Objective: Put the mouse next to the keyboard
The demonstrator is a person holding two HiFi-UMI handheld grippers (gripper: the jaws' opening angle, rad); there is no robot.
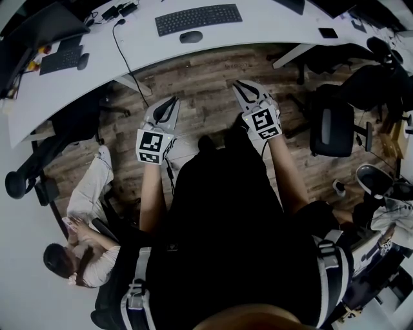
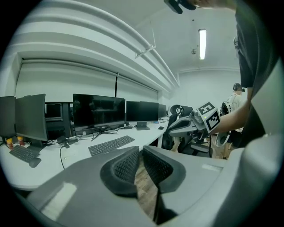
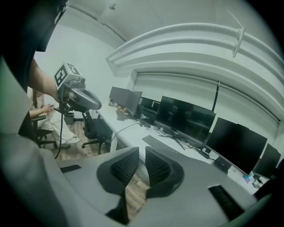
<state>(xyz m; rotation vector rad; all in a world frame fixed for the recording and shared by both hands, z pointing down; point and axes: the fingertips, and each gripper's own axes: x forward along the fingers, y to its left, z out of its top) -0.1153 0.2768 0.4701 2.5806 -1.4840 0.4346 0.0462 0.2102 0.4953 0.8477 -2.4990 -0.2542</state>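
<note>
Left gripper (image 1: 171, 102) and right gripper (image 1: 242, 86) hang barely parted, empty; mouse (image 1: 191, 37) shows only in head view.

**Open lane, chairs flanking**

Bare wooden floor (image 1: 213, 67) runs unblocked to the white desk (image 1: 271, 26); its top lies free around mouse (image 1: 191, 37) and keyboard (image 1: 198, 19). Left chair (image 1: 76, 119) and right chair (image 1: 330, 129) flank this lane; a cable (image 1: 131, 67) drapes the desk edge.

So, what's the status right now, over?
Left gripper and right gripper: jaws barely apart, empty, over floor. Mouse on desk beside keyboard, untouched. Nothing blocking it.
</note>
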